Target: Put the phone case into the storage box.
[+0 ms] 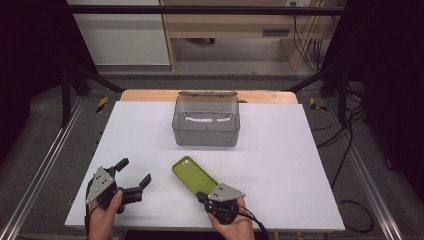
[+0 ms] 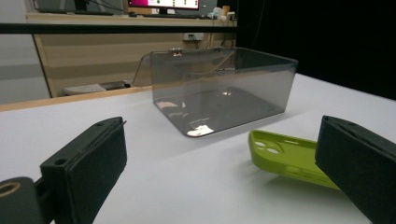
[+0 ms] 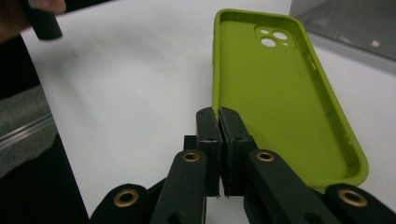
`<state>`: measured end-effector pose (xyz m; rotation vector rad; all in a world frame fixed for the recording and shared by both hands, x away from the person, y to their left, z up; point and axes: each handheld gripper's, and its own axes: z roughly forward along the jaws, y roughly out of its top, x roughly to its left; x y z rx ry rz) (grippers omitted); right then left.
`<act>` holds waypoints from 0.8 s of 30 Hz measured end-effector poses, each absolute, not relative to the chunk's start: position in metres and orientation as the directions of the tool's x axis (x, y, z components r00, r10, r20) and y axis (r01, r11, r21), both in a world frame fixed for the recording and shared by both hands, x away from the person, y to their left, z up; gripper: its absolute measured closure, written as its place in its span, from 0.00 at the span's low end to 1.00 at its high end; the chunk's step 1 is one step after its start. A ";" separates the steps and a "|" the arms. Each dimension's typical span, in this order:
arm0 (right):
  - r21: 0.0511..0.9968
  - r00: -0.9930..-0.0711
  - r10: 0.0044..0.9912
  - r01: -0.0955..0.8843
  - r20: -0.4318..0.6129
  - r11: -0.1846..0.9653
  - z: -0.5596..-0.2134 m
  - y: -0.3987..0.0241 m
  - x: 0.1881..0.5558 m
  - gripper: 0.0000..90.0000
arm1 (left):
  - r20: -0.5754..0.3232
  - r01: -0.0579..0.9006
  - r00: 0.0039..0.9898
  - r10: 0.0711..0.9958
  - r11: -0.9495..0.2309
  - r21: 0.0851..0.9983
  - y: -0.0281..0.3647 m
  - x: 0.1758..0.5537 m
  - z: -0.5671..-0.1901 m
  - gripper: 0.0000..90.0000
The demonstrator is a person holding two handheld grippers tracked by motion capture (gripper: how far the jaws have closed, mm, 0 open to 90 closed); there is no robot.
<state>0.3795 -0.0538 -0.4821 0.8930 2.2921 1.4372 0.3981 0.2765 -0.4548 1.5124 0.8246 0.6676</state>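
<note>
While your right gripper [image 3: 219,116] pinches the case [image 3: 275,88] rim, its long axis points toward the box [image 1: 206,121]; left gripper [image 1: 134,175] spread.

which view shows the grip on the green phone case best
The right gripper view: the right claw pinches the green phone case by its side wall, hollow side visible. The high view shows it small; the left gripper view shows its camera end.

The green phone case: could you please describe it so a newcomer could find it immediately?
Start at the white table and find the smoky transparent plastic box. Nearer the person lies the lime-green soft phone case, pinched at its edge by the right hand-held gripper, the brightest thing there.
</note>
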 end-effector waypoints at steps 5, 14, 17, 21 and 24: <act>0.914 -0.747 0.659 0.323 0.088 0.245 -0.473 -0.053 0.383 0.98 | -0.094 0.150 0.599 0.795 0.004 0.989 0.261 0.396 -0.452 0.01; 0.957 -0.751 0.656 0.244 0.083 0.158 -0.462 -0.046 0.386 0.98 | -0.182 0.182 0.608 0.773 0.087 0.979 0.242 0.395 -0.450 0.01; 0.969 -0.750 0.657 0.213 0.078 0.127 -0.457 -0.042 0.389 0.98 | -0.189 0.184 0.605 0.774 0.095 0.978 0.238 0.397 -0.447 0.02; 0.977 -0.747 0.662 0.184 0.066 0.109 -0.450 -0.042 0.393 0.98 | -0.214 0.184 0.610 0.763 0.125 0.975 0.231 0.403 -0.440 0.02; 0.983 -0.742 0.668 0.156 0.055 0.092 -0.442 -0.045 0.399 0.98 | -0.216 0.190 0.622 0.752 0.122 0.974 0.222 0.410 -0.435 0.02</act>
